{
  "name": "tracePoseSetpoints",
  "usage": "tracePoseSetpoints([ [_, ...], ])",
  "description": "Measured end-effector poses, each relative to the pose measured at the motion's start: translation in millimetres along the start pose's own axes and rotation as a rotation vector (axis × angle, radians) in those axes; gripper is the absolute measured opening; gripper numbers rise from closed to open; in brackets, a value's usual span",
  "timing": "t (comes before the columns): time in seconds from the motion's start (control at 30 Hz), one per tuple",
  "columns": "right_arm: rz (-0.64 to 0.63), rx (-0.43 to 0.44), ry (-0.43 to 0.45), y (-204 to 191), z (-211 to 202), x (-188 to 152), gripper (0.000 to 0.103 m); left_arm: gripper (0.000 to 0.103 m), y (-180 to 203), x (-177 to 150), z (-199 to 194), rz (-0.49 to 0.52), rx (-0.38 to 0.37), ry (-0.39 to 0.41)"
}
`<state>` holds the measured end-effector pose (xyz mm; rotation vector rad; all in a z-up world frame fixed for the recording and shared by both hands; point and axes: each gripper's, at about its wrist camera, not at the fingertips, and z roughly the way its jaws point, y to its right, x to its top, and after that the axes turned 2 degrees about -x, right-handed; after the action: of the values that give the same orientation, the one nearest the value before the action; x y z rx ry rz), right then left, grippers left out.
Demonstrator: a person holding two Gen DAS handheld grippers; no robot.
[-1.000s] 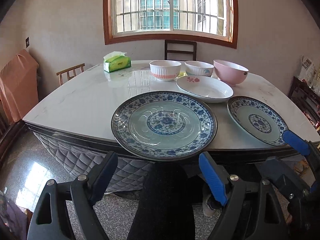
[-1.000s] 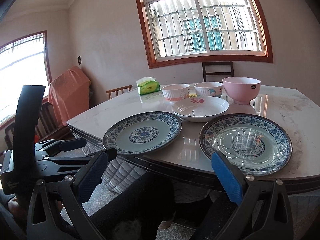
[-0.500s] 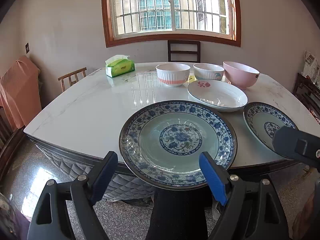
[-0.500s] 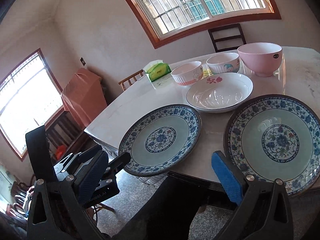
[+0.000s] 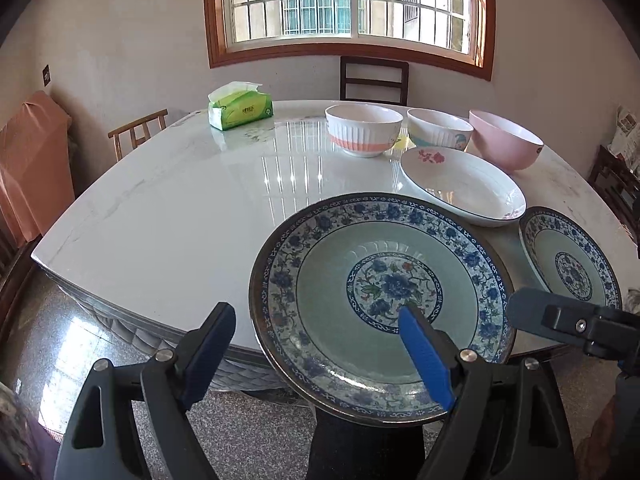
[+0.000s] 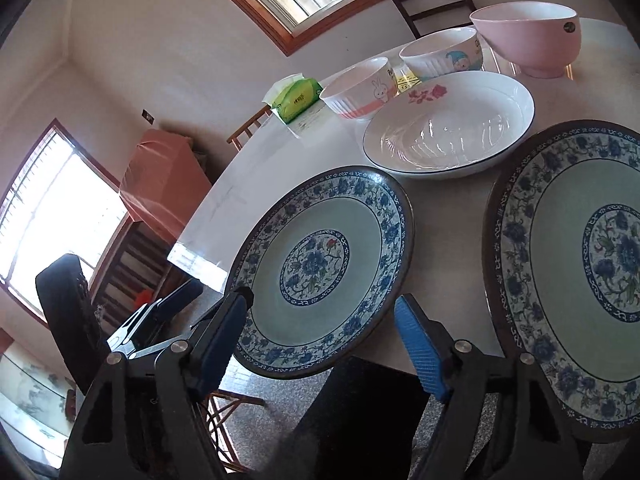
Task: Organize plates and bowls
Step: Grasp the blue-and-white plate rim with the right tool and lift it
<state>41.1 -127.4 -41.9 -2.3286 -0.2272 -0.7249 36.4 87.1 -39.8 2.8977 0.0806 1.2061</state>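
Two blue-patterned plates lie at the table's near edge. The left plate (image 5: 380, 300) (image 6: 320, 268) overhangs the edge. The right plate (image 5: 568, 256) (image 6: 580, 272) lies beside it. Behind them sits a white oval dish with a red flower (image 5: 460, 184) (image 6: 448, 128), then a white-and-orange bowl (image 5: 362, 130) (image 6: 358, 92), a small white bowl (image 5: 438, 128) (image 6: 440, 54) and a pink bowl (image 5: 504, 138) (image 6: 528, 36). My left gripper (image 5: 312, 344) is open, its right finger over the left plate. My right gripper (image 6: 324, 336) is open in front of the left plate's near rim.
A green tissue pack (image 5: 240, 110) (image 6: 296, 98) stands at the table's far left. Wooden chairs (image 5: 374, 80) stand behind and left of the white marble table (image 5: 180, 220). A dark-clothed leg (image 5: 360, 444) shows below the near edge.
Both grippers have moved forward and closer to the plates. The left gripper has risen over the left plate. The right gripper has tilted and swung toward the left plate.
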Motion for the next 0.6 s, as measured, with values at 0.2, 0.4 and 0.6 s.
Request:
tracePoseSetpoints([
  [0.2,0.012,-0.021,-0.006,1.3,4.9,5.9,0.075,0.086,-14.5,9.3,13.0,-0.041,-0.058,-0.048],
  [0.4,0.035,-0.072,-0.031,0.9,11.6,11.5,0.074,0.086,-28.1,13.7,33.9,-0.089,-0.094,-0.126],
  [0.6,0.037,-0.118,-0.054,-2.4,21.3,16.6,0.073,0.083,-33.2,14.4,50.3,-0.087,-0.084,-0.186],
])
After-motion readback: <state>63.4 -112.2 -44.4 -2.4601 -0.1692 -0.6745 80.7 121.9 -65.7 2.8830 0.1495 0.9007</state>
